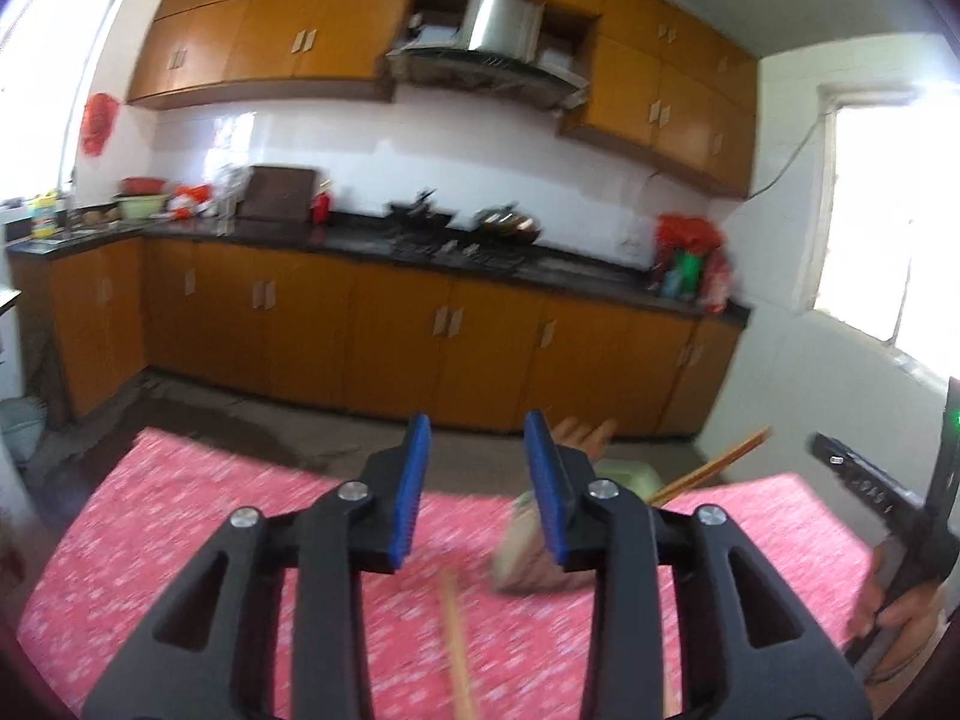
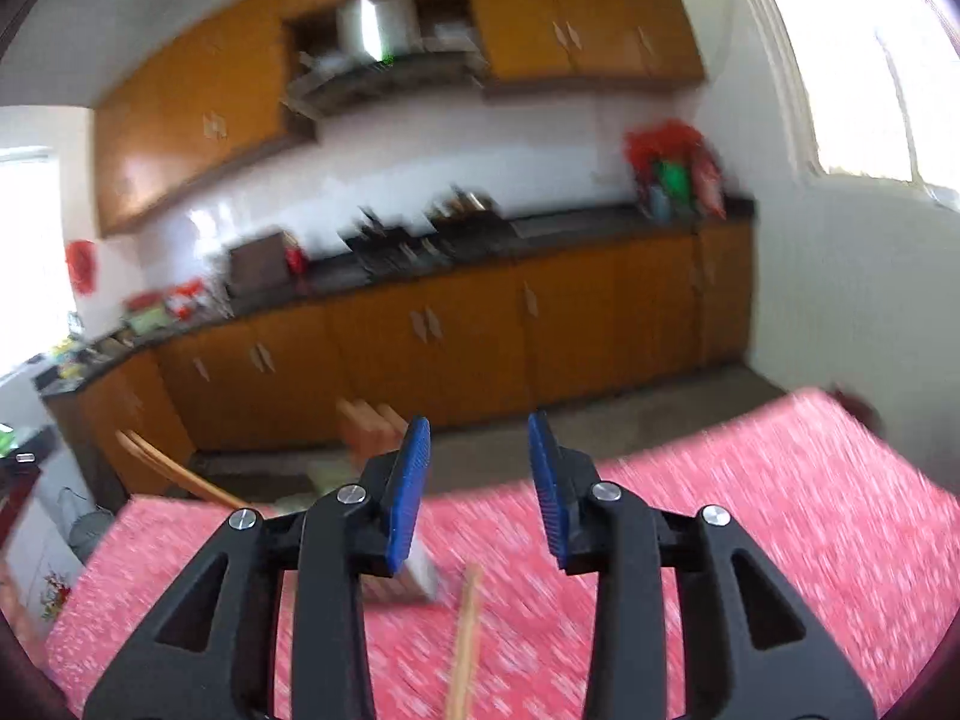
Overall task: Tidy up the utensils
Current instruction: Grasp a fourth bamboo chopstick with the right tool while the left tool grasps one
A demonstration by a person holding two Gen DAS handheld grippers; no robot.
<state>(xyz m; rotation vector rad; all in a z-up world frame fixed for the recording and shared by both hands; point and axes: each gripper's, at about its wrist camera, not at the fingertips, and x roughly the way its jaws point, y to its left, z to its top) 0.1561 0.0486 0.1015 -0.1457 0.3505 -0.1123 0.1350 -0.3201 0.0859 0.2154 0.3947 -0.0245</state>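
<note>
Two hand-held grippers above a table with a pink patterned cloth (image 1: 180, 540), both with jaws parted and nothing between the pads

The left gripper (image 1: 477, 489) and right gripper (image 2: 480, 489) each hang over a wooden chopstick (image 1: 456, 642) lying on the cloth; a blurred container (image 1: 525, 546) stands at the far side, more chopsticks (image 1: 714, 465) leaning out of it; orange kitchen cabinets (image 1: 420, 330) line the far wall

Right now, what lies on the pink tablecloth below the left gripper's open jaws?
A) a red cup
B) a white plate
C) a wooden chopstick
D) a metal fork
C: in the left wrist view a wooden chopstick lies on the pink tablecloth below the left gripper, untouched.
</note>
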